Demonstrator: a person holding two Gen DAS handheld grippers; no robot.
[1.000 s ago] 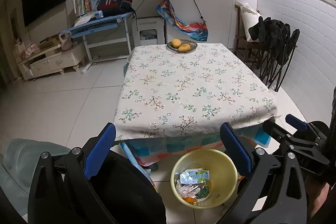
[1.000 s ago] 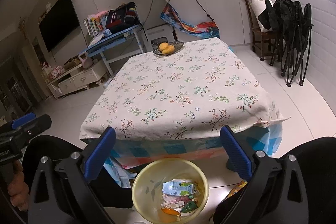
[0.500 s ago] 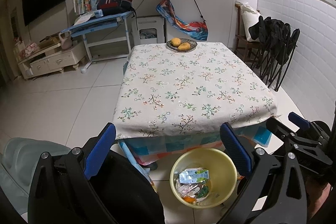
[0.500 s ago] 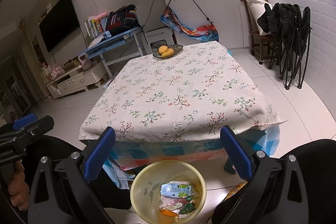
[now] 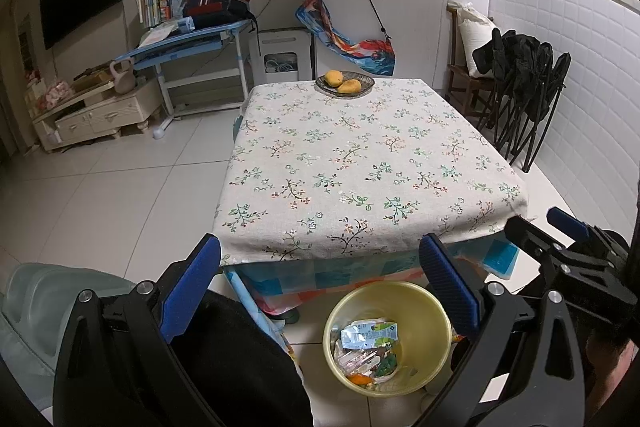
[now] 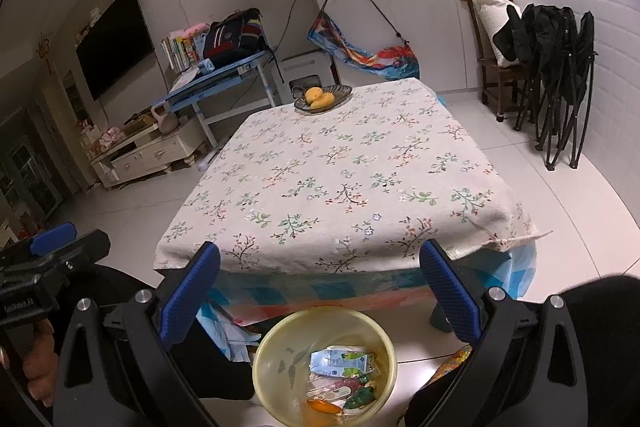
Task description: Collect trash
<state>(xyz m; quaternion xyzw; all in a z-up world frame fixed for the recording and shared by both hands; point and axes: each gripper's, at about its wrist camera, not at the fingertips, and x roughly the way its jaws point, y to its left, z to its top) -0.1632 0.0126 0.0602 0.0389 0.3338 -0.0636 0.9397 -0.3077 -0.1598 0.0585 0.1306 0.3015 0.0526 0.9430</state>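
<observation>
A yellow bin [image 5: 386, 337] is seen on the white floor, just before the near edge of the table [image 5: 360, 163]. Inside it, trash [image 5: 370, 349] is collected: a flattened green and white carton lies on top, and under it are clear wrappers with some orange and green pieces. At the far end of the table, a dark dish [image 5: 345, 84] is placed with yellow fruit [image 5: 334, 78] in it (two pieces can be counted).

The left gripper [image 5: 320, 291] is held low, in front of the table edge and above the bin; its blue-padded fingers [image 5: 188, 287] are spread wide and nothing is between them. The right gripper [image 6: 320, 291] is held in the same manner, jaws wide apart and empty, with the bin below it. In the right wrist view the left gripper is seen at the left border, and part of the hand [image 6: 34, 367] that holds it is visible.
</observation>
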